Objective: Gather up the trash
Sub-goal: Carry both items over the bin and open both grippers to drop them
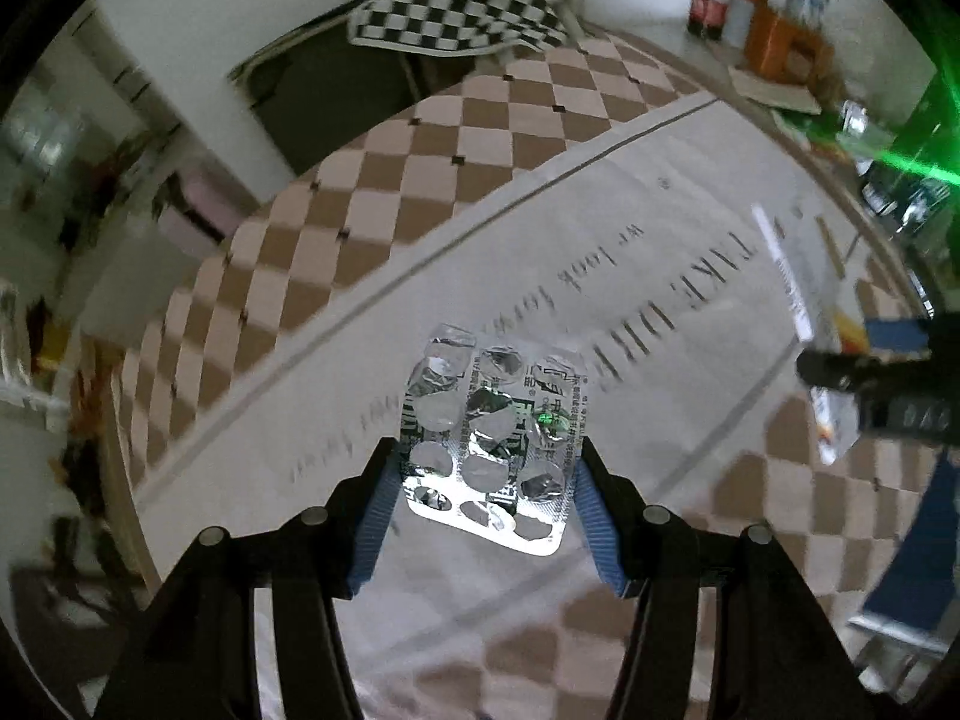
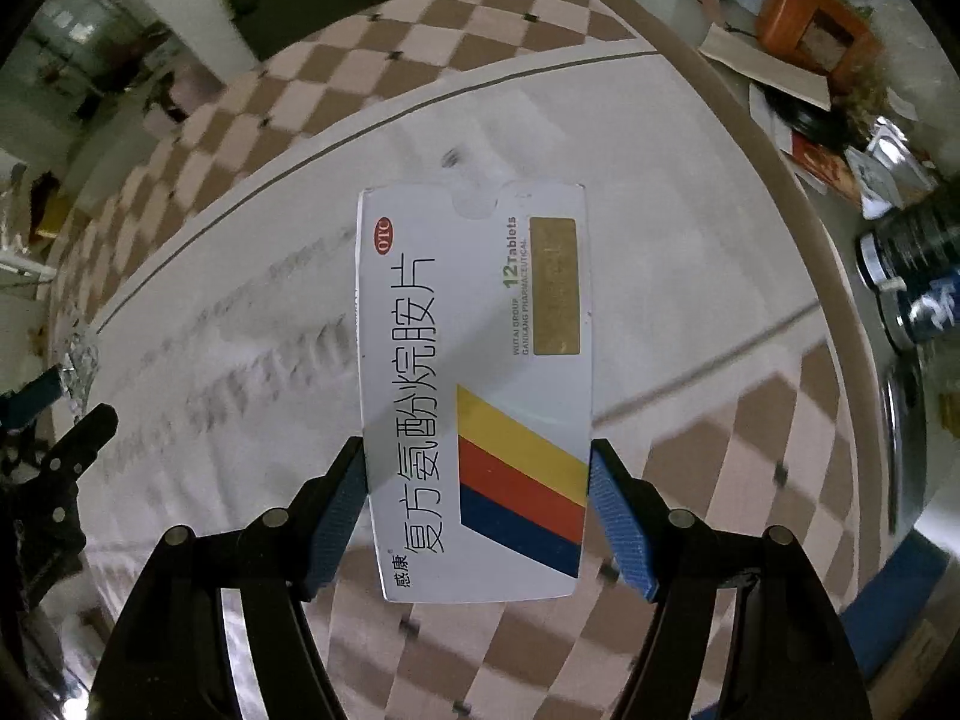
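My left gripper (image 1: 487, 468) is shut on an empty silver blister pack (image 1: 493, 438), held above the table with its popped foil side facing the camera. My right gripper (image 2: 477, 468) is shut on a white medicine box (image 2: 474, 384) with yellow, red and blue stripes and black Chinese lettering, also held above the table. The right gripper with its box shows at the right edge of the left wrist view (image 1: 840, 384). The left gripper shows at the left edge of the right wrist view (image 2: 66, 414).
A round table with a checkered brown and pink cloth (image 1: 420, 180) has a white printed runner (image 1: 600, 276) across it. Bottles and an orange box (image 1: 780, 36) stand at the far right. Dark cans (image 2: 912, 276) sit at the table's right edge. A chair with a black-and-white checkered cloth (image 1: 462, 6) stands beyond.
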